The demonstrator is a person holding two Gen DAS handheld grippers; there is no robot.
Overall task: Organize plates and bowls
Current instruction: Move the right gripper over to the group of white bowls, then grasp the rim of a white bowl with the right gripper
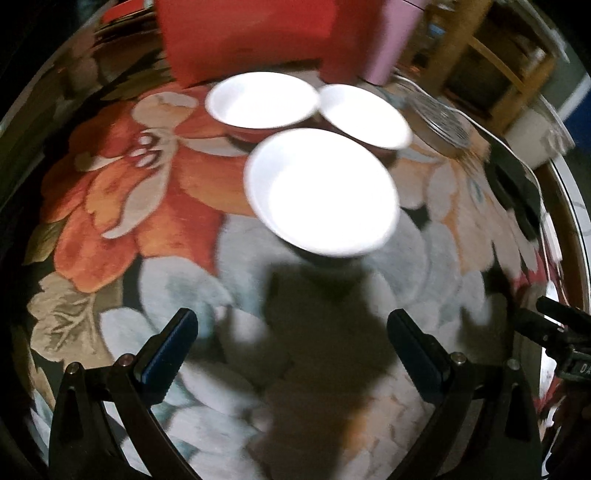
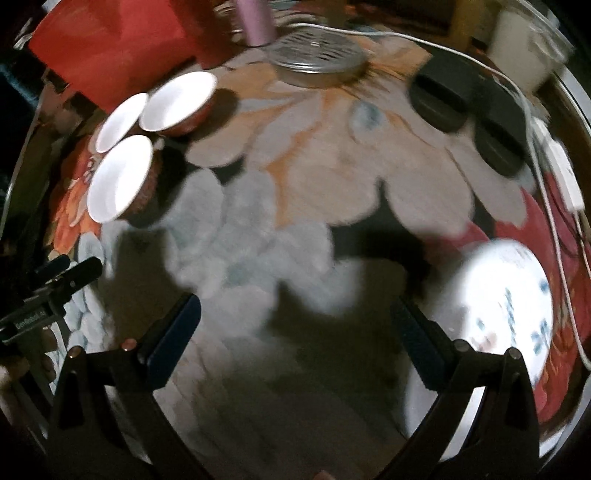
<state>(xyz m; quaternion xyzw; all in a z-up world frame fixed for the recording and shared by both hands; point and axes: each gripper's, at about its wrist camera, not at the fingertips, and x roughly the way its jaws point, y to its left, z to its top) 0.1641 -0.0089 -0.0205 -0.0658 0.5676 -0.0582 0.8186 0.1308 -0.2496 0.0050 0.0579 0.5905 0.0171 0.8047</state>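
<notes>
Three bowls, white inside and red outside, stand close together on a floral cloth. In the left wrist view the nearest bowl sits ahead of my left gripper, with two more bowls behind it. My left gripper is open and holds nothing. In the right wrist view the same bowls lie far left. A white plate with blue markings lies just right of my right gripper, which is open and holds nothing.
A red box and a pink cylinder stand behind the bowls. A metal perforated lid, two dark round objects, a white cable and a white tub occupy the far right. The other gripper shows at left.
</notes>
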